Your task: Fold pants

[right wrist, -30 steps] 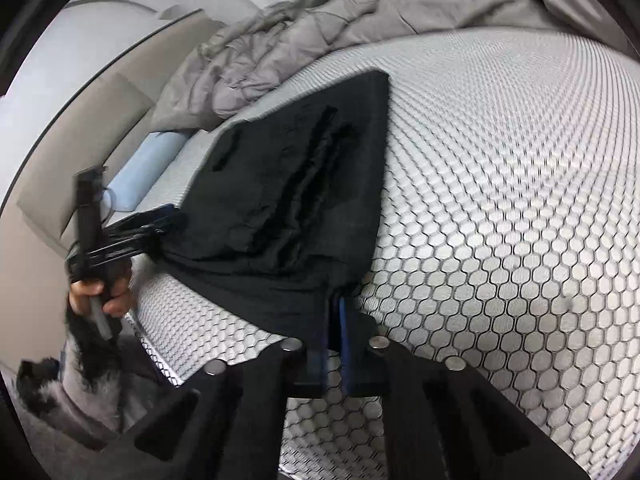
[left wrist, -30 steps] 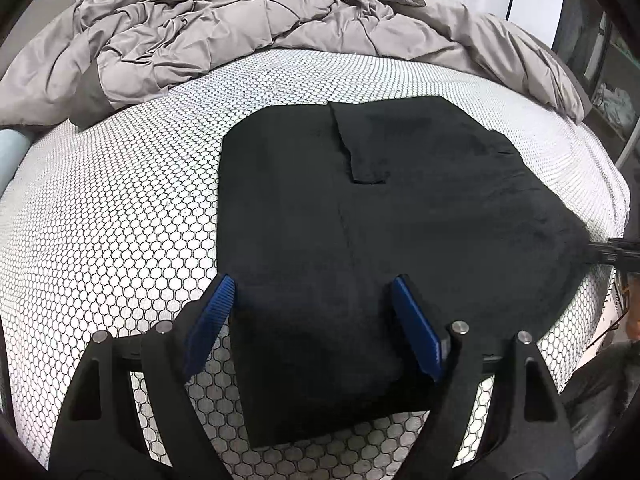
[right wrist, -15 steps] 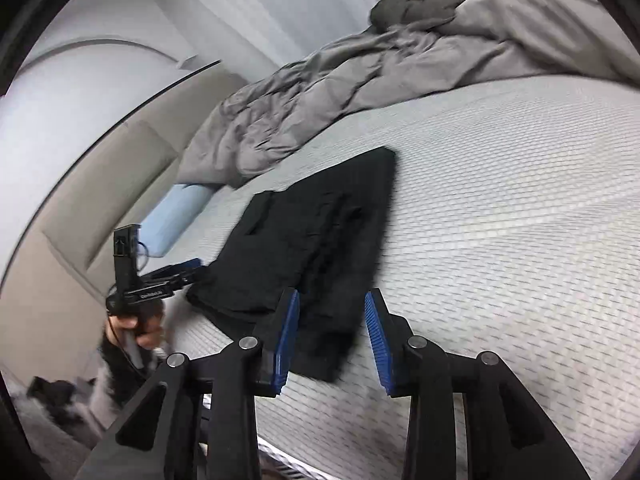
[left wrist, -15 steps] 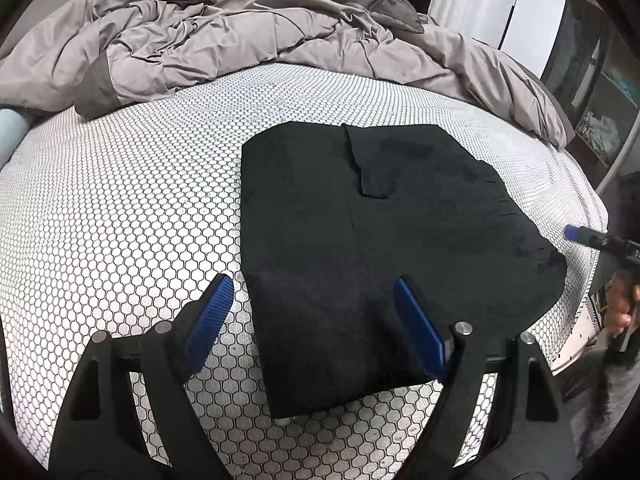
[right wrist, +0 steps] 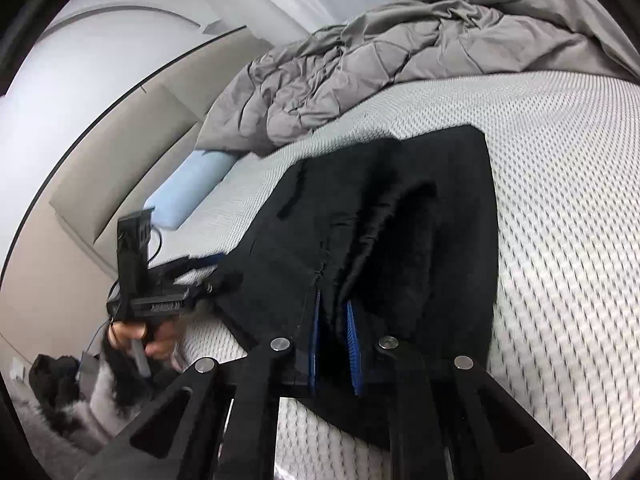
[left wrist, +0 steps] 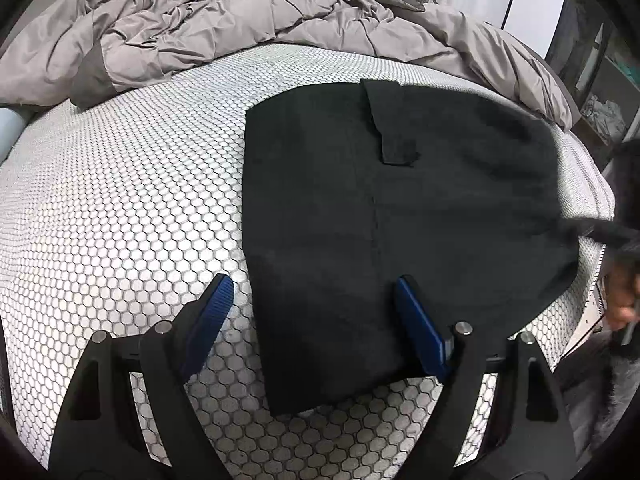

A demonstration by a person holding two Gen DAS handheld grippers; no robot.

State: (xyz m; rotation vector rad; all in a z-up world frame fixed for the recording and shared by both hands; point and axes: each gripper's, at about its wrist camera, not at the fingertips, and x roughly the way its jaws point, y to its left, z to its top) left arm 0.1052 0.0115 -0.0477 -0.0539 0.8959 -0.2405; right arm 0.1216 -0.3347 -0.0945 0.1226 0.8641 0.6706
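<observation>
The black pants (left wrist: 392, 216) lie folded flat on the white honeycomb-patterned mattress (left wrist: 120, 208). My left gripper (left wrist: 310, 292) is open, its blue pads straddling the near left corner of the pants just above the fabric. In the right wrist view the pants (right wrist: 400, 232) lie in front of my right gripper (right wrist: 334, 316), whose blue pads are closed to a narrow gap with a thick fold of the pants edge between them. The left gripper (right wrist: 200, 264) shows there at the pants' far corner, held by a hand.
A crumpled grey duvet (left wrist: 240, 20) is piled along the far side of the bed. A light blue pillow (right wrist: 188, 188) lies by the beige headboard (right wrist: 120, 152). The mattress edge drops off right beside the pants (left wrist: 596, 216).
My right gripper, open and drawn back half a second ago, has moved in and closed on the pants edge. My left gripper has come closer over the pants' near corner and stays open.
</observation>
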